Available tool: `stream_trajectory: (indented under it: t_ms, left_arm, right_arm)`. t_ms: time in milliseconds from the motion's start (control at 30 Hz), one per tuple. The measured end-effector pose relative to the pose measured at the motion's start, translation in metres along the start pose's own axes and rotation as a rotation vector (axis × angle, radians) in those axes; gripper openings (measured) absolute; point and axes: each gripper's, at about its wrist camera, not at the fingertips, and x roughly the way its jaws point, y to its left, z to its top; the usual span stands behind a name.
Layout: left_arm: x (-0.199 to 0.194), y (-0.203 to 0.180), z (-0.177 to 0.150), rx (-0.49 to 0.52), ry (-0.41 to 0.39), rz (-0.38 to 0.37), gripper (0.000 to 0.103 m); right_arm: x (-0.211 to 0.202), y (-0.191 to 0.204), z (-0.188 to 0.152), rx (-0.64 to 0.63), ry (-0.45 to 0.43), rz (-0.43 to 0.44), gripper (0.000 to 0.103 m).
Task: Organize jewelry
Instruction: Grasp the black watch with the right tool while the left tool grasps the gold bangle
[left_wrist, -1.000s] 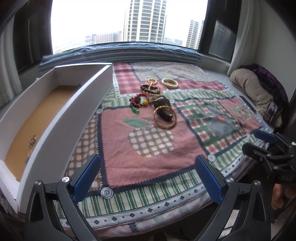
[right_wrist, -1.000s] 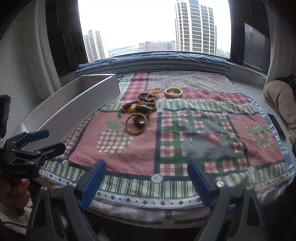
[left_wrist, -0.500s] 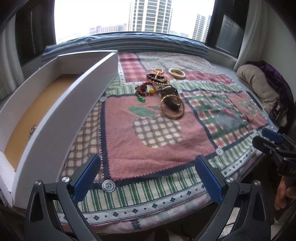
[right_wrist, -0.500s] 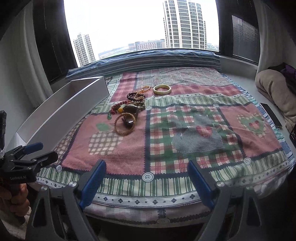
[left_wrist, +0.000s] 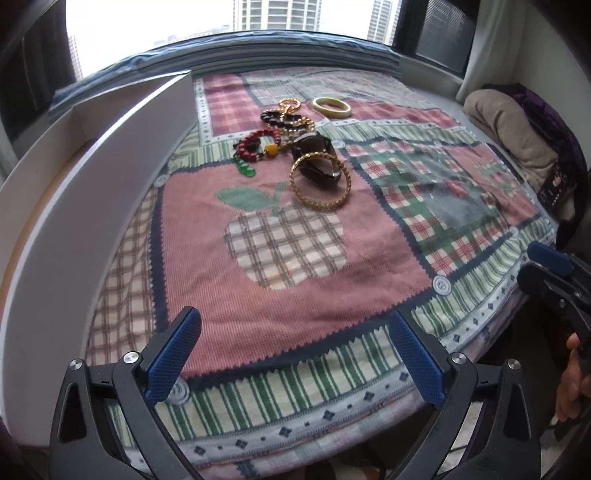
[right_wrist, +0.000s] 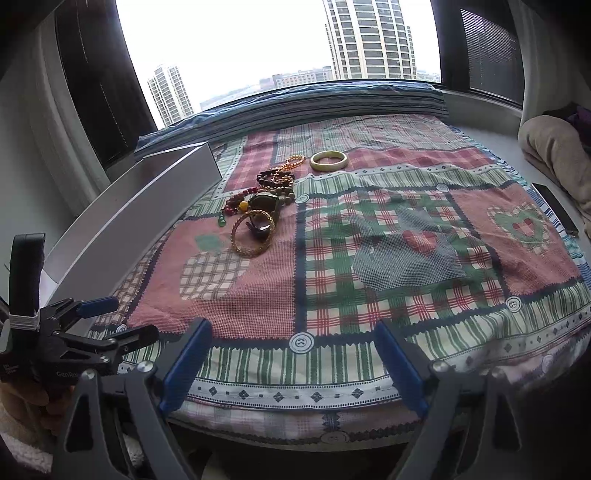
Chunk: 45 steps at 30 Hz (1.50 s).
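Note:
A cluster of jewelry lies on the patchwork blanket (left_wrist: 314, 280): a gold twisted bangle (left_wrist: 320, 181) around a dark brown piece, a red bead bracelet (left_wrist: 255, 144), dark and gold bead strands (left_wrist: 286, 116), and a pale cream bangle (left_wrist: 331, 107) farther back. The same gold twisted bangle (right_wrist: 253, 233) and pale cream bangle (right_wrist: 328, 160) show in the right wrist view. A long white box (left_wrist: 88, 206) stands along the blanket's left side. My left gripper (left_wrist: 295, 365) hangs open over the near blanket edge, well short of the jewelry. My right gripper (right_wrist: 293, 363) is open too, off to the right.
A beige cushion (left_wrist: 506, 129) and purple cloth lie at the far right. A folded blue striped cover (right_wrist: 295, 107) runs under the window. A dark flat device (right_wrist: 554, 210) rests on the sill at the right. A hand (left_wrist: 570, 384) holds the other gripper's handle.
My left gripper has moved forward and right over the blanket, so the jewelry looks nearer and the box interior has slid out of sight. The right gripper shifted slightly. Both stay open.

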Motion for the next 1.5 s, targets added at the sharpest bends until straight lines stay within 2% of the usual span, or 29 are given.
stream_trajectory:
  t_ms: [100, 200, 300, 400, 567, 700, 733, 767, 833, 867, 1033, 1200, 1300, 1400, 1500]
  left_arm:
    - [0.018, -0.005, 0.023, 0.016, -0.03, -0.006, 0.101]
    - [0.043, -0.014, 0.046, 0.035, -0.006, -0.034, 0.101]
    - [0.068, -0.028, 0.067, 0.102, 0.025, -0.054, 0.101]
    - [0.094, -0.036, 0.084, 0.151, 0.047, -0.029, 0.101]
    - [0.125, -0.034, 0.097, 0.148, 0.078, 0.018, 0.101]
    - [0.13, -0.029, 0.097, 0.133, 0.078, 0.029, 0.1]
    - [0.13, -0.029, 0.097, 0.128, 0.076, 0.033, 0.097]
    - [0.13, -0.027, 0.098, 0.121, 0.077, 0.031, 0.094]
    - [0.13, -0.023, 0.099, 0.096, 0.083, 0.001, 0.075]
    - [0.128, -0.022, 0.099, 0.083, 0.081, -0.021, 0.069]
    - [0.11, -0.013, 0.095, 0.028, 0.067, -0.038, 0.069]
    - [0.069, 0.007, 0.073, -0.008, 0.06, -0.008, 0.069]
    - [0.047, 0.025, 0.053, -0.033, 0.064, 0.019, 0.069]
    - [0.031, 0.046, 0.029, -0.089, 0.078, 0.035, 0.069]
    - [0.016, 0.064, 0.009, -0.135, 0.074, 0.045, 0.069]
  right_arm:
    - [0.002, -0.008, 0.0, 0.025, 0.0, 0.008, 0.091]
    - [0.005, -0.015, -0.001, 0.047, 0.006, 0.016, 0.091]
    - [0.008, -0.023, -0.004, 0.065, 0.016, 0.022, 0.091]
    - [0.011, -0.03, -0.006, 0.086, 0.023, 0.028, 0.091]
    - [0.013, -0.035, -0.005, 0.099, 0.021, 0.039, 0.091]
    - [0.017, -0.037, -0.008, 0.109, 0.033, 0.045, 0.091]
    - [0.019, -0.038, -0.009, 0.113, 0.037, 0.046, 0.091]
    - [0.02, -0.038, -0.009, 0.117, 0.042, 0.046, 0.091]
    - [0.022, -0.039, -0.01, 0.123, 0.048, 0.046, 0.091]
    - [0.022, -0.039, -0.01, 0.125, 0.049, 0.047, 0.091]
    - [0.017, -0.035, -0.008, 0.113, 0.038, 0.039, 0.091]
    - [0.017, -0.03, -0.002, 0.109, 0.052, 0.039, 0.091]
    - [0.031, -0.024, 0.011, 0.107, 0.11, 0.085, 0.091]
    - [0.065, -0.002, 0.032, 0.034, 0.246, 0.134, 0.091]
    - [0.098, 0.022, 0.057, -0.028, 0.295, 0.14, 0.091]
